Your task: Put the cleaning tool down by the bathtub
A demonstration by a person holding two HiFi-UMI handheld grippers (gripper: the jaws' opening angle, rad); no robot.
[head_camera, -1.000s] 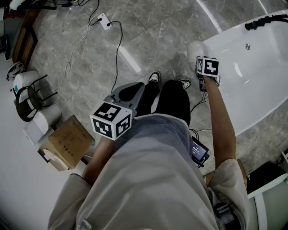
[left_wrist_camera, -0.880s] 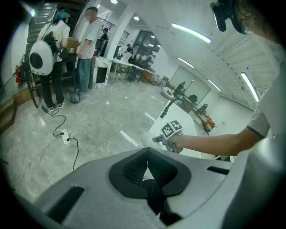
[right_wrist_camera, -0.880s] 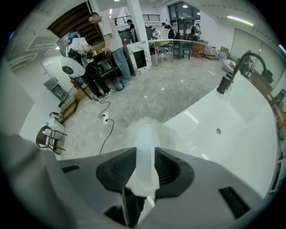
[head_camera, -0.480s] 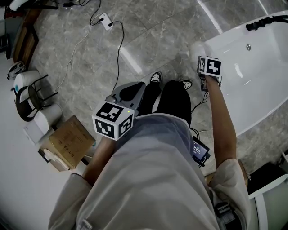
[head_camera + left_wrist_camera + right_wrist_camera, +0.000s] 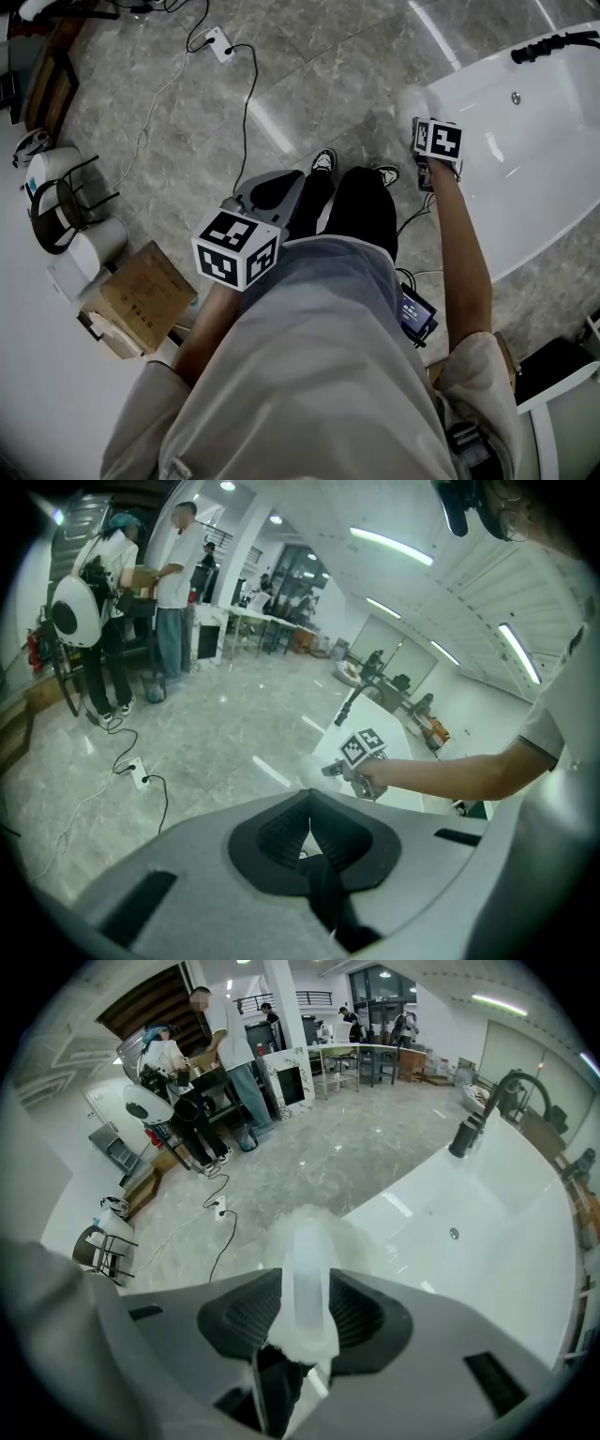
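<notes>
Person (image 5: pixel 319 375) standing on a grey marbled floor (image 5: pixel 328 75) beside a white bathtub (image 5: pixel 534 141), seen from above. Right gripper (image 5: pixel 306 1288) reaches out to the tub's near rim. Its fingers (image 5: pixel 246 1314) are opening, with the handle of the cleaning tool (image 5: pixel 307 1260) between them — a pale, translucent stem ending in a white fluffy head. That head sits just outside the rim's outer edge, above the floor; whether it touches either cannot be told. Left gripper (image 5: pixel 309 829) hangs low in front of the person's dark trousers (image 5: pixel 361 211) — its fingers (image 5: pixel 277 829) drawn together, nothing between them.
</notes>
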